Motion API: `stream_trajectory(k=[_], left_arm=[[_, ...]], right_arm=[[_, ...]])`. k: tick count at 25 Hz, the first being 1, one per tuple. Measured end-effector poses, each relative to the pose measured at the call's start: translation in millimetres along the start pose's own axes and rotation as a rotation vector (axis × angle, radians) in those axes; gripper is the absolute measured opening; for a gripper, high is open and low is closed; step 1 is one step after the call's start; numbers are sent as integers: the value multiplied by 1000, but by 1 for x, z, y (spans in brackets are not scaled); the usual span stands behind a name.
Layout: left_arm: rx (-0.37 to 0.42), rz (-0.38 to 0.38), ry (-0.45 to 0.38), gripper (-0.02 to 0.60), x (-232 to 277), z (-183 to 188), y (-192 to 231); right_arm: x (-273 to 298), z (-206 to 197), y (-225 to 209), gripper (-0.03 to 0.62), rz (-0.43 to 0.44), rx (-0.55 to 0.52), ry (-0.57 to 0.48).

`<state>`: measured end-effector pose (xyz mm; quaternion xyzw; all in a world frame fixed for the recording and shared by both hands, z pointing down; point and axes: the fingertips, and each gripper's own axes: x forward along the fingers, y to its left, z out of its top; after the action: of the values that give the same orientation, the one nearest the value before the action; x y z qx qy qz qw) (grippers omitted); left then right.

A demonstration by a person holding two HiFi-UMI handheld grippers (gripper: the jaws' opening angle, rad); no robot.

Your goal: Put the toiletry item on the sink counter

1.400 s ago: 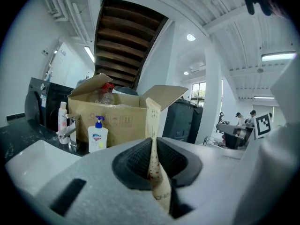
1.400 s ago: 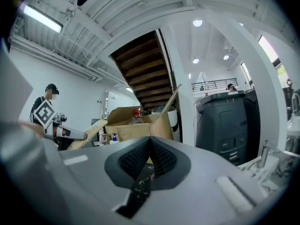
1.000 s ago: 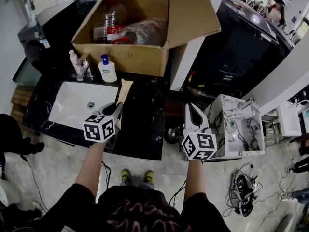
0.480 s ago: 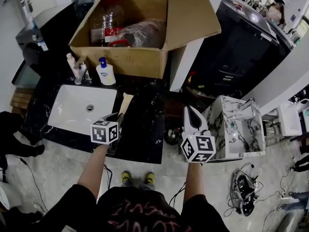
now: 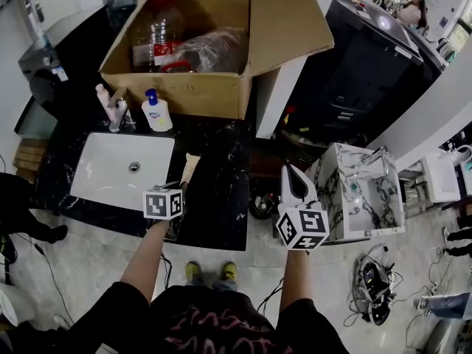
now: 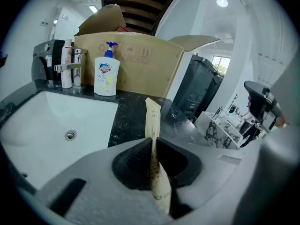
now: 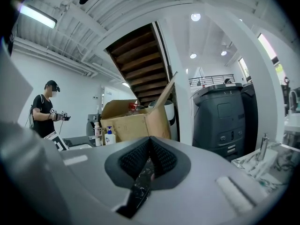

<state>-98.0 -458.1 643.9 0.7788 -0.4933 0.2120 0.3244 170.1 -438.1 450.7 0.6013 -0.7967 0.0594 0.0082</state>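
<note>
The left tool [image 5: 180, 187] is clamped on the near end of a flat tan packet [image 5: 190, 168]. The packet is thin and soft-looking, like a paper pouch, with small print and dark specks on it. Its long side runs straight out from the tool, away from the person and toward the big brown cardboard box [image 5: 193, 91] at the back. It stands on its thin edge, and the dark ribbed pads press on its two flat faces.

The packet is over the black stone counter [image 5: 221, 198], which has white flecks in it. It is just beside the right rim of the smooth white sink bowl [image 5: 118, 169]. It cannot be told whether its far tip touches the stone.

The right tool [image 5: 293, 181] is closed with nothing in it, its ribbed pads meeting at the tips. It is held out past the counter's right edge.

Behind the sink, in front of the box, three things stand upright in a row: a slim pale bottle [image 6: 66, 64], a shiny metal tap [image 6: 76, 67] and a white soap bottle with a blue pump [image 5: 157, 112]. The box is open at the top, flaps up. Inside it are a clear plastic bottle with a red label [image 5: 153, 44] and a crinkly clear bag [image 5: 214, 50].
</note>
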Motion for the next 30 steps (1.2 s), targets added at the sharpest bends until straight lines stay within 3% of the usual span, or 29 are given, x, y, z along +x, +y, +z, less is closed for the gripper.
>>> stream_trajectory(k=[18,30], left_arm=[[-14,31,60,46,10,-22,16],[6,16,57,144,-2,-20,13]], right_arm=[[-6,-7,-1,2,-31,-8,21],[-11,-1,2,2,-37,-8,10]])
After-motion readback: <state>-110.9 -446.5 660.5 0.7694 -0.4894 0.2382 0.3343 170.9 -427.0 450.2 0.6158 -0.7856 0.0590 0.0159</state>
